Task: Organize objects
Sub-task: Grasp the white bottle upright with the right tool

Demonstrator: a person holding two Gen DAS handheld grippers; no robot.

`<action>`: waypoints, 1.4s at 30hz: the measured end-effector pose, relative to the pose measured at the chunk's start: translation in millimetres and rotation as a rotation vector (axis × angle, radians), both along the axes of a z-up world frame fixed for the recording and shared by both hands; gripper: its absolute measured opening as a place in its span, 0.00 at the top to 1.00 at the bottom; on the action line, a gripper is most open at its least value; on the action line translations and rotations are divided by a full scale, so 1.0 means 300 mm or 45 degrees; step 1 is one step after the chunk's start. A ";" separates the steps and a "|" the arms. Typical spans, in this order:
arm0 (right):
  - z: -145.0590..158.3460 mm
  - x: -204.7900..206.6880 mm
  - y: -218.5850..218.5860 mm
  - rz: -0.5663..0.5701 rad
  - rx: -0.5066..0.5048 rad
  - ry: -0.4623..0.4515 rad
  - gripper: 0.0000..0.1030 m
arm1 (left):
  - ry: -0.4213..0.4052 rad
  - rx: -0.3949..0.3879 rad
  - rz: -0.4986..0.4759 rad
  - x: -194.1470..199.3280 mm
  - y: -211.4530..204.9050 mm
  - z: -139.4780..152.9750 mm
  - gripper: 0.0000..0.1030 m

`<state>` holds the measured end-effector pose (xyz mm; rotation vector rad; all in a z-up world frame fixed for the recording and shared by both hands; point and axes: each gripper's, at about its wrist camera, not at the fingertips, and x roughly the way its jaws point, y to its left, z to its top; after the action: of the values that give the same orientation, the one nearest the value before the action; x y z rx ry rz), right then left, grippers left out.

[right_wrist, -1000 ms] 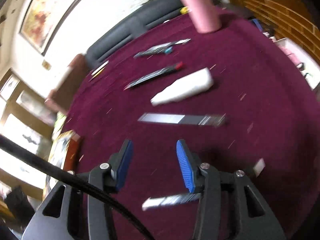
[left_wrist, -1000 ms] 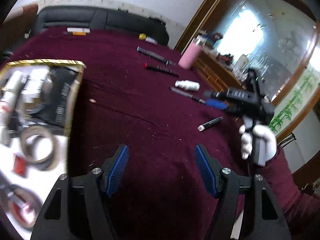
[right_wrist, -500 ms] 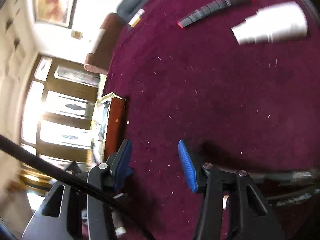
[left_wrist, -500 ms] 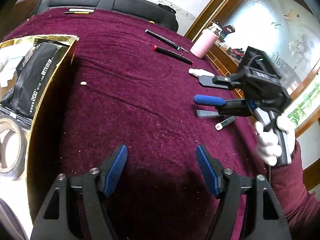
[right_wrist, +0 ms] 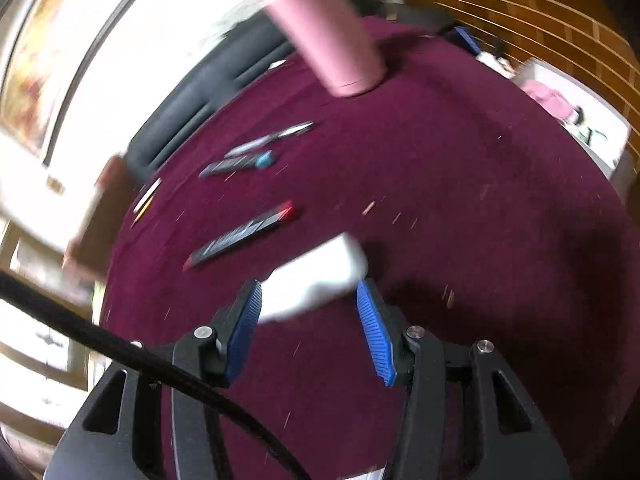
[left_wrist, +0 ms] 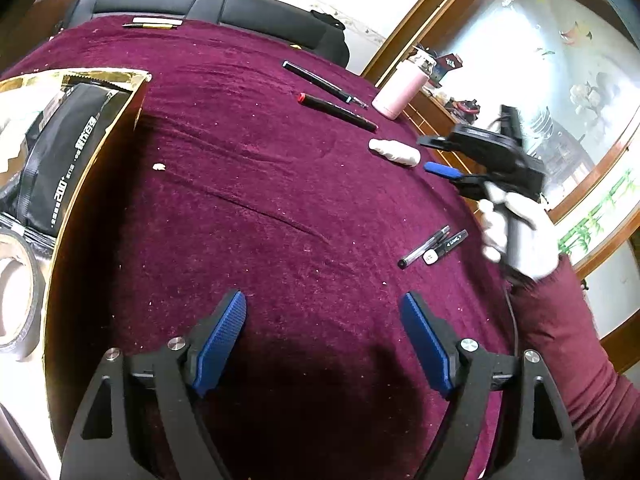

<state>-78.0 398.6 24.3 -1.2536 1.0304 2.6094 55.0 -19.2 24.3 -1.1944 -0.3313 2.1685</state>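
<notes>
My left gripper (left_wrist: 322, 304) hovers over bare maroon cloth; its jaws are opening and nothing is between them. To its left stands a gold-rimmed box (left_wrist: 100, 76) holding a black pack (left_wrist: 60, 144) and a tape roll (left_wrist: 16, 300). A gloved hand (left_wrist: 520, 236) holds my right gripper (left_wrist: 427, 155) at the far right, open, its tips right at a small white bottle (left_wrist: 394, 151). In the blurred right wrist view that white bottle (right_wrist: 320, 268) lies at the tips of the right gripper (right_wrist: 309, 292), and the pads do not visibly press on it.
A pink bottle (left_wrist: 400, 92) stands at the table's far right edge. A red-capped pen (left_wrist: 336, 110) and a black pen (left_wrist: 324, 82) lie beyond the white bottle. Two pens (left_wrist: 434, 246) lie nearer on the right. A pencil (left_wrist: 154, 24) lies by the black sofa (left_wrist: 208, 2).
My left gripper's jaws have widened and it sank slightly toward the cloth. The right gripper swung from facing the box back to the white bottle, uncovering the two near pens.
</notes>
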 end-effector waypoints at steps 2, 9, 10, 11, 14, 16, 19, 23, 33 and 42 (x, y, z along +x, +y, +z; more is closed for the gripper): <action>-0.002 -0.051 0.030 -0.051 0.006 0.011 0.53 | -0.002 0.013 0.004 0.001 -0.002 -0.001 0.27; -0.024 -0.113 -0.129 0.295 -0.094 -0.070 0.51 | -0.010 0.040 0.010 -0.005 -0.006 -0.002 0.27; -0.034 -0.100 -0.177 0.385 -0.156 -0.089 0.51 | -0.013 0.048 0.011 -0.006 -0.009 -0.002 0.27; -0.043 -0.079 -0.234 0.471 -0.193 -0.114 0.50 | -0.017 0.060 0.013 -0.008 -0.013 -0.003 0.27; -0.040 -0.014 -0.393 0.701 -0.156 -0.142 0.50 | -0.020 0.067 0.014 -0.011 -0.015 -0.003 0.27; -0.026 0.012 -0.468 0.765 -0.035 -0.138 0.50 | -0.019 0.065 0.014 -0.011 -0.015 -0.003 0.27; 0.021 0.037 -0.544 0.774 0.182 -0.085 0.50 | -0.018 0.062 0.014 -0.013 -0.013 -0.003 0.27; 0.005 0.026 -0.643 0.811 0.353 -0.118 0.50 | -0.019 0.065 0.014 -0.014 -0.016 -0.004 0.27; -0.021 -0.001 -0.706 0.674 0.110 -0.148 0.50 | -0.022 0.079 0.016 -0.015 -0.021 -0.007 0.27; -0.004 -0.065 -0.990 0.830 0.436 -0.231 0.50 | -0.033 0.107 0.021 -0.022 -0.030 -0.011 0.28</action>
<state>-97.6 101.6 23.2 -1.9183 0.1264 2.8319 48.5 -28.1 21.1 -1.1775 -0.4405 2.1327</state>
